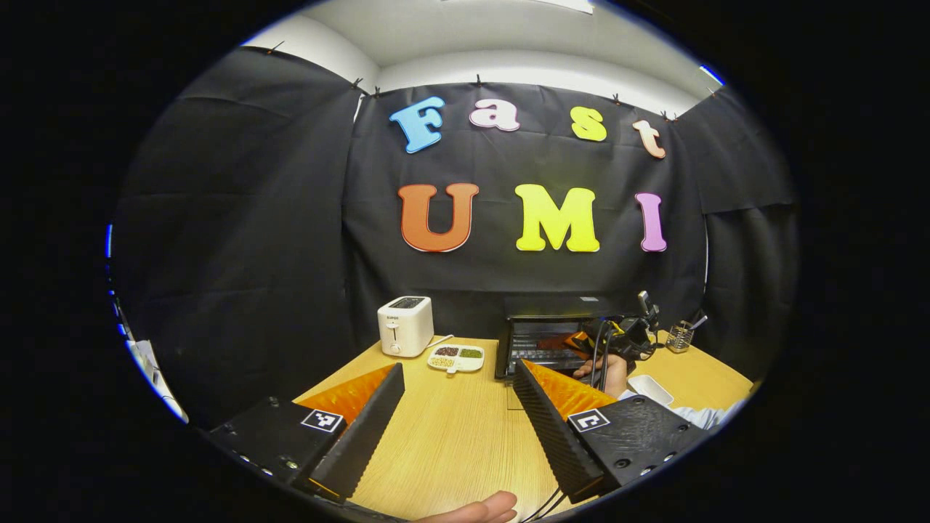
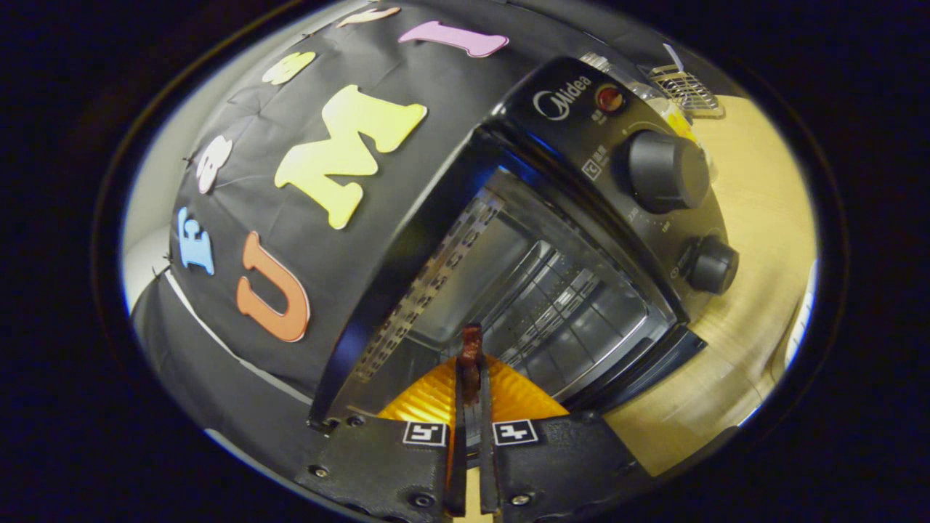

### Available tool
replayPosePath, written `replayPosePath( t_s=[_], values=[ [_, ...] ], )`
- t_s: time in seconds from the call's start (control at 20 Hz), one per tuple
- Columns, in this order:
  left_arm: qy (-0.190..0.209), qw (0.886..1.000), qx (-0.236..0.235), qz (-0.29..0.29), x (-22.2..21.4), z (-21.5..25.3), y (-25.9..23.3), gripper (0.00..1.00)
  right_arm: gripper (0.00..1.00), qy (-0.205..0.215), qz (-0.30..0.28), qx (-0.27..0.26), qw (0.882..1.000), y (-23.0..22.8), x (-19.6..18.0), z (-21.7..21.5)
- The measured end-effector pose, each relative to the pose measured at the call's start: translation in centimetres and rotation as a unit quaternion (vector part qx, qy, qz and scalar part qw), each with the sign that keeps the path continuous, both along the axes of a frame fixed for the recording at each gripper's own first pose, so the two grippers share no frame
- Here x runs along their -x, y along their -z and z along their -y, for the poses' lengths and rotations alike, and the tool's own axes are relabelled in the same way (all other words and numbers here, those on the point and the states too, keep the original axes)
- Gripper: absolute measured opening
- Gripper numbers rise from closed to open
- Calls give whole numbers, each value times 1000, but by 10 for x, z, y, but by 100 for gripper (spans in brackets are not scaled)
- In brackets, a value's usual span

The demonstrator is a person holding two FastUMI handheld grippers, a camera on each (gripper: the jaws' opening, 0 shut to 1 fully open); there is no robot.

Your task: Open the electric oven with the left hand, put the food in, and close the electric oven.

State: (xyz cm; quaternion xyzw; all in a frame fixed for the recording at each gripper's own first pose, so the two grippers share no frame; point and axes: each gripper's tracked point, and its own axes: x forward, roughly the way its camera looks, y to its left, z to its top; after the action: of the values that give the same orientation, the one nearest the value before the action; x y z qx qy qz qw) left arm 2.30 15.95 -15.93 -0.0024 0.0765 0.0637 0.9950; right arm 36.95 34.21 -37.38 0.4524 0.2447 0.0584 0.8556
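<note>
The black electric oven [image 1: 552,319] stands open at the back of the wooden table [image 1: 450,436]. Its door [image 2: 639,367] hangs down and the wire rack [image 2: 559,305] shows inside. My right gripper [image 2: 471,370] is shut on a small brown piece of food [image 2: 472,347], held just inside the oven's mouth. In the left gripper view, the right gripper [image 1: 617,335] and the hand [image 1: 607,370] holding it are at the oven's front. My left gripper [image 1: 459,369] hovers open over the near table, with nothing between its fingers.
A white toaster [image 1: 405,325] and a divided dish of beans [image 1: 455,357] sit left of the oven. A white tray [image 1: 650,388] and a utensil holder [image 1: 679,336] are to its right. Two knobs [image 2: 665,171] sit on the oven's control panel.
</note>
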Motion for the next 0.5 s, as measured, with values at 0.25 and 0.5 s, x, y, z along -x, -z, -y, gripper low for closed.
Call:
replayPosePath(
  t_s=[0.25,0.5],
  values=[
    [-3,1000,-1,-6,3,-2,7,96,16,0,10,62,998,1,-12,-1],
    [-11,1000,-8,-14,5,-6,12,96,27,-4,-1,132,991,10,-6,6]
  ],
)
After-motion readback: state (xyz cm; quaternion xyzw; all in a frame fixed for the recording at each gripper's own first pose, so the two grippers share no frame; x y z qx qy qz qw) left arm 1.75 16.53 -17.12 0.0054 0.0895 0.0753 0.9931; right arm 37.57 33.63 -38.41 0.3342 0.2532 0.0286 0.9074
